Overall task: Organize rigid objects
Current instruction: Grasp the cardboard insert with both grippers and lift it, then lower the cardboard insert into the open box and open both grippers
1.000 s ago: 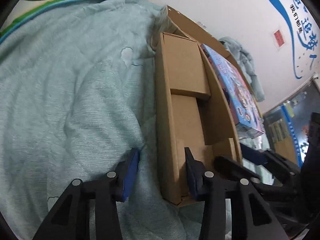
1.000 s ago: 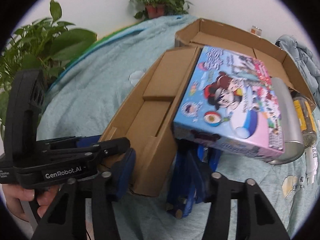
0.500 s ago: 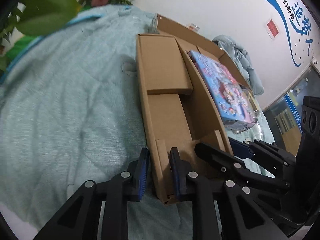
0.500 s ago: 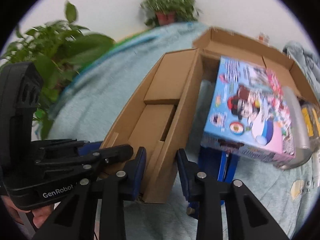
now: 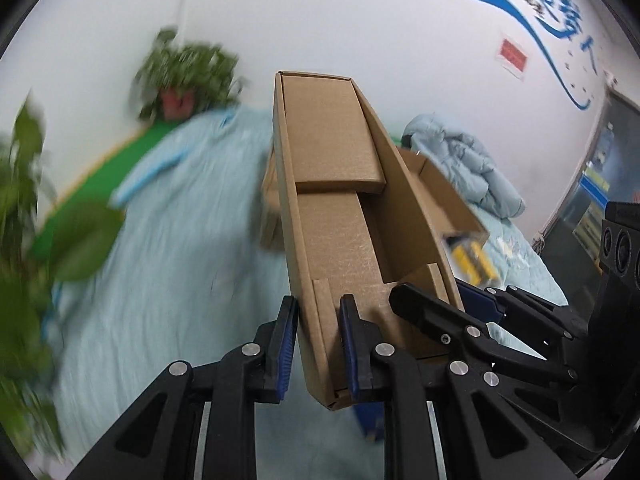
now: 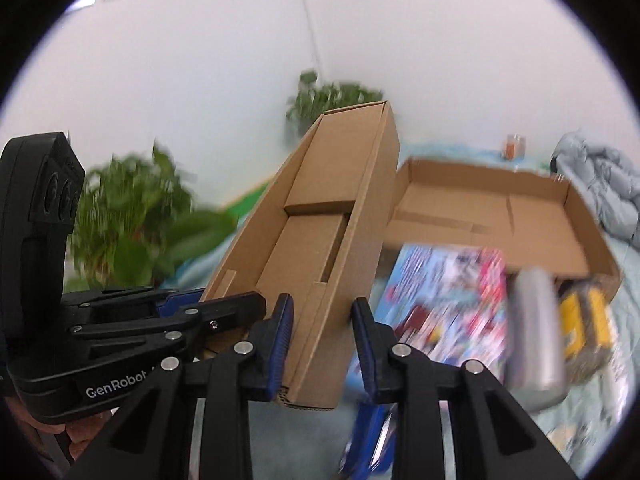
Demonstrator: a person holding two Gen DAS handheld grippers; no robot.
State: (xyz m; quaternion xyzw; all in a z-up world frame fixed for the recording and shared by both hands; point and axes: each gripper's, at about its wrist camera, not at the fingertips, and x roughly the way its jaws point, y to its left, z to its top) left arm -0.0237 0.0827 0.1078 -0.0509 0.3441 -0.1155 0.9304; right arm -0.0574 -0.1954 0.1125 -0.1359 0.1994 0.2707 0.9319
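two grippers on one long cardboard box (image 5: 332, 216), lifted clear of the pale blue bedspread (image 5: 168, 248). left wrist view: the left gripper (image 5: 318, 344) is clamped on the box's left side wall at the near end, blue pads either side of it; the right gripper (image 5: 472, 308) bites the opposite wall. right wrist view: the right gripper (image 6: 322, 340) pinches that right wall; below lie a colourful picture box (image 6: 444, 300), a silver cylinder (image 6: 534, 332) and an open flat carton (image 6: 500, 216), all blurred.
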